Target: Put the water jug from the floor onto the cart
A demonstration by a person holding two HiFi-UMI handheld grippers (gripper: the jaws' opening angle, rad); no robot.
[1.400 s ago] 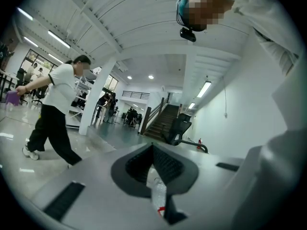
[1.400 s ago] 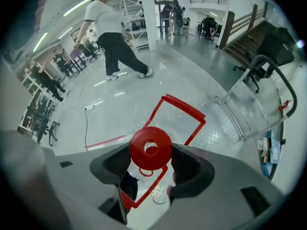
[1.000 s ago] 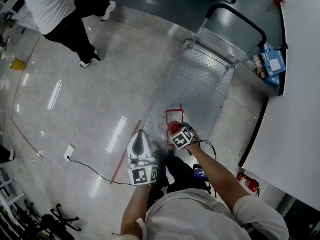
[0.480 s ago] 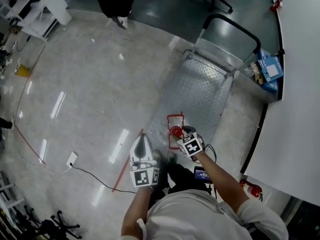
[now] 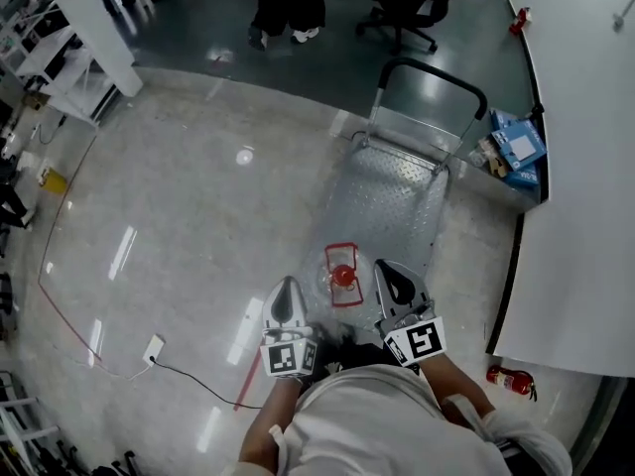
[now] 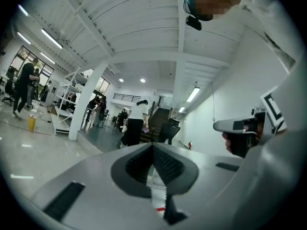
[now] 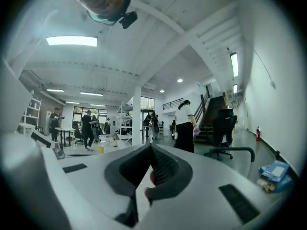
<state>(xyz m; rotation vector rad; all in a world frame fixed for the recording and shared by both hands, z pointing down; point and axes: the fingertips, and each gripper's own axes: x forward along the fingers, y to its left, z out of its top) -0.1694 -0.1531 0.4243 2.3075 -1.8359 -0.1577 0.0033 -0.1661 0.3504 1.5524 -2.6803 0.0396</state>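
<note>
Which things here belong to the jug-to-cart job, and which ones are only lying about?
Job: clear water jug with red cap; grey metal platform cart with black handle.
Lying about: blue cardboard box; red fire extinguisher; black office chair; white floor socket.

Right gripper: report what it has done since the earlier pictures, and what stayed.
The right gripper came up off the red cap of the water jug and now points level, fingers shut, empty. The jug, the cart and the left gripper stayed roughly where they were.
</note>
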